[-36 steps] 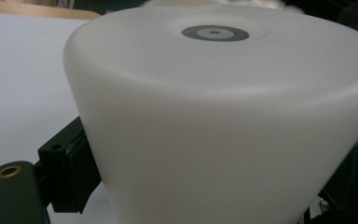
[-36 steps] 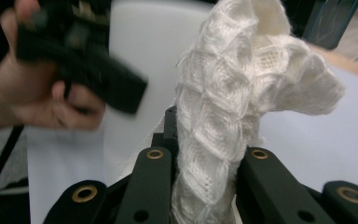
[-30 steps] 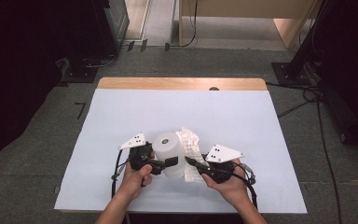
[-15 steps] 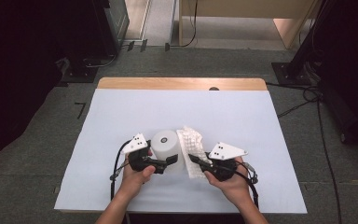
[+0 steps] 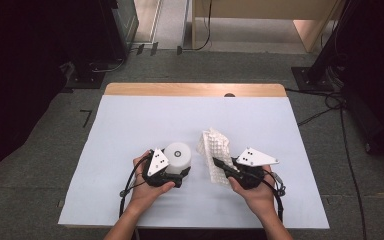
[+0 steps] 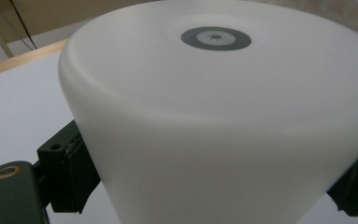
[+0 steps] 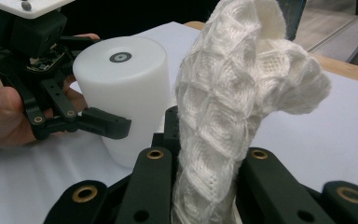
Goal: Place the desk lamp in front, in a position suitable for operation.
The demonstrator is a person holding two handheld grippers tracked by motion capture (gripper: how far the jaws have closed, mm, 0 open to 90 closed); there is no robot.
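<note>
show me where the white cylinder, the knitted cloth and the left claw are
white cylinder (image 5: 178,155), high view, on its flat top beside the grey ring
knitted cloth (image 7: 223,116), right gripper view, on the bunched middle of the weave
left claw (image 5: 172,175), high view, between its tips at the cylinder's base

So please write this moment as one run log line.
left gripper: shut on white cylinder | right gripper: shut on white foam net | table

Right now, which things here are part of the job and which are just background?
In play:
- white cylinder, clamped in the left gripper
- white knitted cloth, pinched in the right gripper

Just around:
- white table cover
- wooden table edge
- floor cables
</note>
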